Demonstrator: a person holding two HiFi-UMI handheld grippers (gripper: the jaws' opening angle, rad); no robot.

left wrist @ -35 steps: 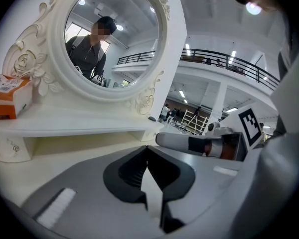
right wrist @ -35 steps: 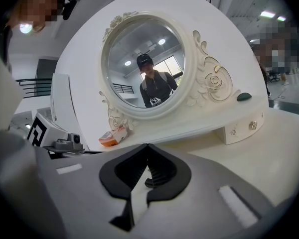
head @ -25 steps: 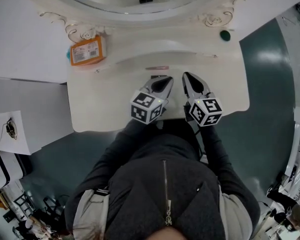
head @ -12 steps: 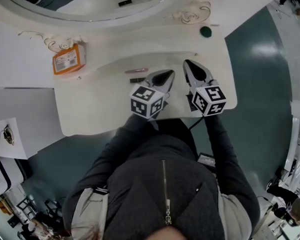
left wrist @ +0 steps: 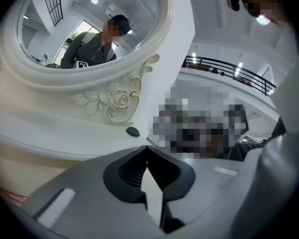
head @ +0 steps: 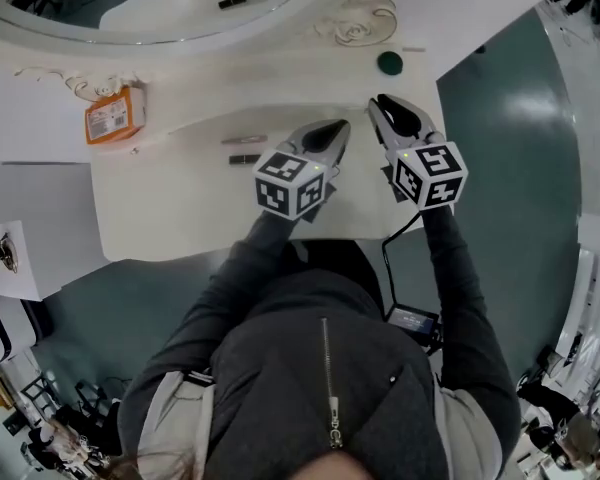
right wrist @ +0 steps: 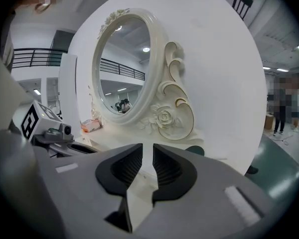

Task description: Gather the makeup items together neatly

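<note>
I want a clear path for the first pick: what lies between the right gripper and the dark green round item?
Nothing; the head view shows only bare tabletop between the right gripper, its empty jaws opening, and the dark green round item.

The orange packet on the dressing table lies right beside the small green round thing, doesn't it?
Not beside it. The head view shows the orange packet at the left end of the dressing table, well apart from the small green round thing near its right end.
</note>
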